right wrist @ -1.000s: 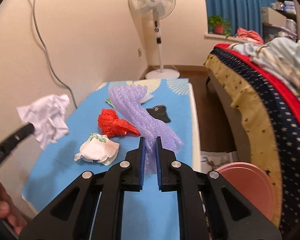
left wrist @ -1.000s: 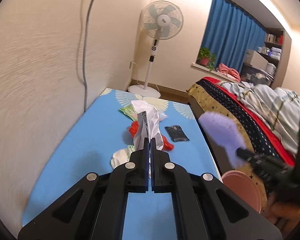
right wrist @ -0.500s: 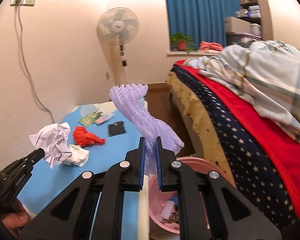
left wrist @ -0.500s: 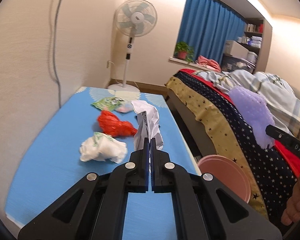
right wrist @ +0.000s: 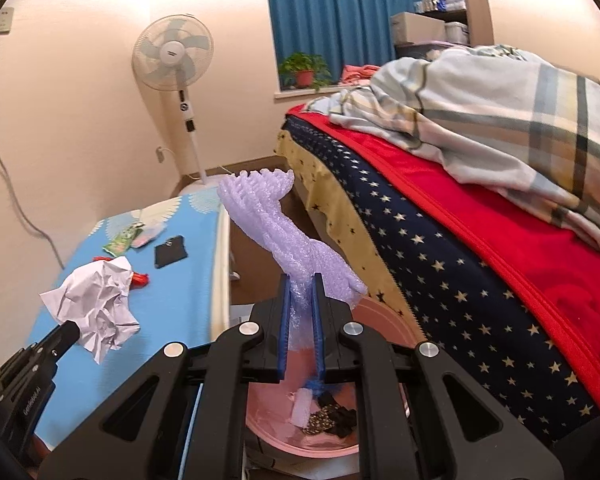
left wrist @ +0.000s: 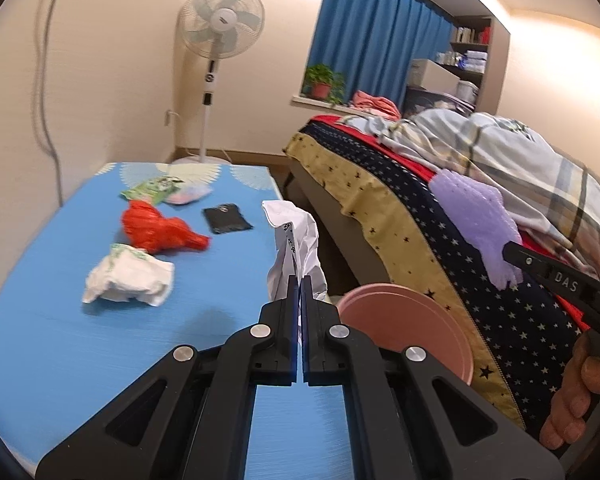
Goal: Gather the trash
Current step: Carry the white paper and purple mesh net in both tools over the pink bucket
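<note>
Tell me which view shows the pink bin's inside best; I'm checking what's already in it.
The right wrist view: it looks down into the round pink plastic bin, showing scraps inside. The left wrist view shows only its rim and outer wall.

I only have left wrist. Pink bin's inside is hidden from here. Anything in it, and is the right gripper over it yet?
Observer: Right wrist view looks down into the pink bin. It already holds scraps: a white piece and something dark at the bottom.
Operator: And the right gripper?
Observer: The right gripper is above the bin opening, shut on the purple foam net, not yet released.
Operator: My white paper, where does it sit relative to the bin?
Observer: From the right wrist, the crumpled white paper in the left gripper appears over the blue table, left of the bin, not above it.
</note>
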### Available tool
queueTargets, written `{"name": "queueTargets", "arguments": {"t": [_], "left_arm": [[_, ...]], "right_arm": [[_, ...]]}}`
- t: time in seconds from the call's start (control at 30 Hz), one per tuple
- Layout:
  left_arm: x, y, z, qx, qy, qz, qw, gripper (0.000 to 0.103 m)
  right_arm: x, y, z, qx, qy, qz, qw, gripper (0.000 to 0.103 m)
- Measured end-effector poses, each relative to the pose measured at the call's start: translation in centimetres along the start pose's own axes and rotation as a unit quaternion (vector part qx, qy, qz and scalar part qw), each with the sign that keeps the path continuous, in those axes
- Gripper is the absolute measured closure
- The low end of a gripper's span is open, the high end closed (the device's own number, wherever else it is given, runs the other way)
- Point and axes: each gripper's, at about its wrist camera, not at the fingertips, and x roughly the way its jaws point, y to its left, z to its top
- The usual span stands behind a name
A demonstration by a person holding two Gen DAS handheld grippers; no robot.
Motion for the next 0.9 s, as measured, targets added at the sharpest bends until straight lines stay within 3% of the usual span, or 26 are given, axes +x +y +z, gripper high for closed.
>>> {"name": "queueTargets", "arguments": {"t": [0.5, 0.9], "left_arm": [[5.3, -6.1, -3.1, 0.040, 0.044, -0.050, 0.9970, 0.102], [8.0, -7.2, -4.9, 0.044, 0.079, -0.060, 0.9941, 0.102]], "right_arm": [[2.8, -2.0, -2.2, 0.006, 0.020, -0.074, 0.997, 0.092], [4.2, -3.0, -3.1, 0.007, 0.038, -0.106, 0.994, 0.092]]}}
